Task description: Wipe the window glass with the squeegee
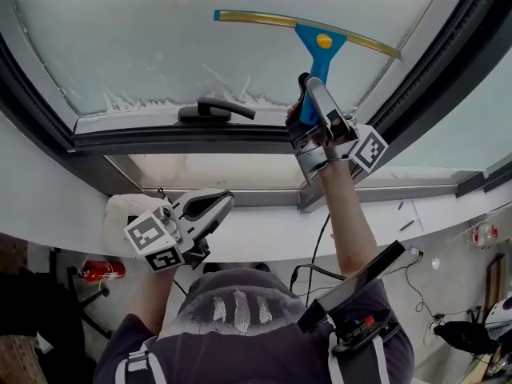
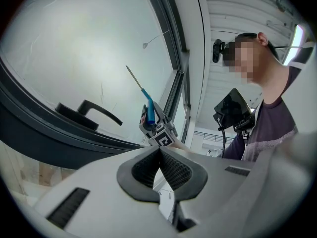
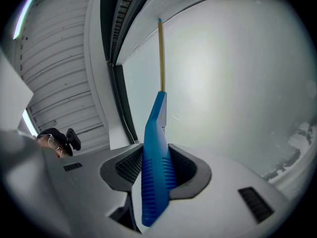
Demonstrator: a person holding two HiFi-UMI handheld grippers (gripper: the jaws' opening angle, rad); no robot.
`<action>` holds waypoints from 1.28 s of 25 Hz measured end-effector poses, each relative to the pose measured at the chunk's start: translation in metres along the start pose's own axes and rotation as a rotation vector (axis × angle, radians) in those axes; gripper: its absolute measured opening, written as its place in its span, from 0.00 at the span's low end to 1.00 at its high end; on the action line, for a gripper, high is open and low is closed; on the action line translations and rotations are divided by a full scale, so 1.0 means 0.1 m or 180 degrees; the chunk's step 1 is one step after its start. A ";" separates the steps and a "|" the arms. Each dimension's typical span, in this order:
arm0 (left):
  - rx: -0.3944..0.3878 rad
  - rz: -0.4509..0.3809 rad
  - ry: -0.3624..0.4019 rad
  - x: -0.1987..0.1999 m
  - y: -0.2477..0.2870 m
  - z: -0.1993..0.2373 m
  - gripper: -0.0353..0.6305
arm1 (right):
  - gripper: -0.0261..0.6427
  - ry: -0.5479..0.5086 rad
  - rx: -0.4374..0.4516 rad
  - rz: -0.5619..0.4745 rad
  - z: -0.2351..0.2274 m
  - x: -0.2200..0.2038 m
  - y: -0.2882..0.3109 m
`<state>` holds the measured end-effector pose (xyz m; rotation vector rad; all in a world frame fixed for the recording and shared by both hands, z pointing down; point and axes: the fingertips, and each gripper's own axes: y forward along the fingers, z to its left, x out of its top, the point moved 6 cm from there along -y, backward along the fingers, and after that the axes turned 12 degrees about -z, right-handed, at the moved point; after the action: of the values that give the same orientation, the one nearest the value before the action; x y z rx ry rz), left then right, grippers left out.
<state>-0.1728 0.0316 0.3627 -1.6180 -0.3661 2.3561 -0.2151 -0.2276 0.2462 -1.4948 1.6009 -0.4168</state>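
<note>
A squeegee (image 1: pixel 320 48) with a blue handle and a yellow blade bar lies against the frosted window glass (image 1: pixel 144 30), its blade tilted down to the right. My right gripper (image 1: pixel 310 94) is raised to the glass and shut on the blue handle (image 3: pixel 156 167); the blade (image 3: pixel 161 53) shows edge-on against the pane. My left gripper (image 1: pixel 214 206) hangs low near the sill, shut with nothing between its pads (image 2: pixel 159 168). From it I see the right gripper (image 2: pixel 153 123) and squeegee (image 2: pixel 141 88) by the pane.
A black window handle (image 1: pixel 214 110) sits on the lower sash, left of the right gripper. A dark window frame (image 1: pixel 436 62) runs along the right and bottom. Soapy residue (image 1: pixel 160 98) streaks the lower glass. A person's head and a chest-mounted device (image 2: pixel 233 110) are at the right.
</note>
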 end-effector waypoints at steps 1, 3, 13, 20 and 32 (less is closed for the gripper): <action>0.0006 0.0002 0.0007 0.00 0.00 -0.01 0.06 | 0.25 0.0008 -0.0014 0.0002 -0.01 -0.01 -0.02; 0.0015 0.0007 0.0018 -0.01 0.00 -0.03 0.06 | 0.25 0.0023 -0.0044 0.0011 -0.03 -0.02 -0.06; 0.0126 0.0005 0.0074 -0.03 0.01 -0.11 0.06 | 0.25 0.0151 -0.0087 0.0063 -0.12 -0.09 -0.23; 0.0237 -0.0019 0.0092 -0.10 0.04 -0.18 0.06 | 0.25 0.0250 -0.0112 0.0132 -0.17 -0.13 -0.35; 0.0555 -0.0118 0.0124 -0.33 0.19 -0.34 0.06 | 0.25 0.0524 -0.0161 0.0382 -0.31 -0.17 -0.51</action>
<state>-0.1305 0.0046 0.3728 -1.5602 -0.1758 2.2564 -0.2089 -0.2325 0.3082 -1.4232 1.8325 -0.4435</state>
